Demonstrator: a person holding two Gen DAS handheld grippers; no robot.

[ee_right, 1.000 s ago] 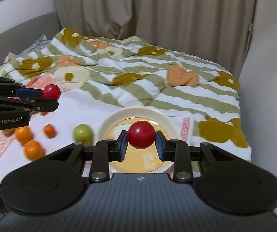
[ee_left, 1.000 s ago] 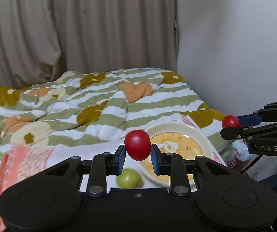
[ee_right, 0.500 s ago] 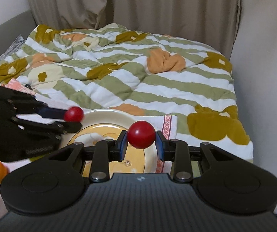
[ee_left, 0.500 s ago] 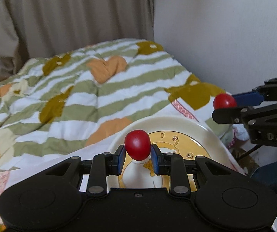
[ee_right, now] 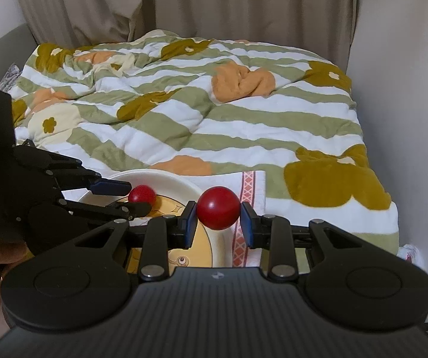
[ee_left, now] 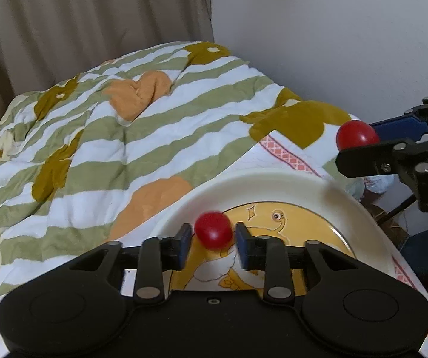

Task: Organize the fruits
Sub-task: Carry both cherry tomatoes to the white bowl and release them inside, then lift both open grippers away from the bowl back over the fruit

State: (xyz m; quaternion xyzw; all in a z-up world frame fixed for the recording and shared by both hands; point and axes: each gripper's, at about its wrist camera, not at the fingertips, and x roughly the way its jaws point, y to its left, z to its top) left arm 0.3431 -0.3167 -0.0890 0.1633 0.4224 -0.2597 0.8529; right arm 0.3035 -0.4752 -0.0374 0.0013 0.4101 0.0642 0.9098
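A white plate (ee_left: 273, 185) with a yellow duck picture lies on a white cloth on the bed. My left gripper (ee_left: 213, 246) is open over the plate. A small red fruit (ee_left: 213, 230) sits blurred between its pads with gaps on both sides. It also shows in the right wrist view (ee_right: 141, 194), on the plate (ee_right: 184, 183) beside the left gripper (ee_right: 130, 195). My right gripper (ee_right: 218, 220) is shut on a larger red fruit (ee_right: 218, 211), held just right of the plate. That fruit also shows in the left wrist view (ee_left: 355, 135), at the right.
A green, white and orange striped duvet (ee_right: 199, 104) covers the bed behind the plate. A white wall (ee_left: 348, 29) stands close on the right. Beige curtains (ee_right: 184, 0) hang behind the bed.
My left gripper has opened and lowered over the plate, and its red fruit has come loose between the pads. My right gripper has stayed shut on its fruit, near the plate's right rim.
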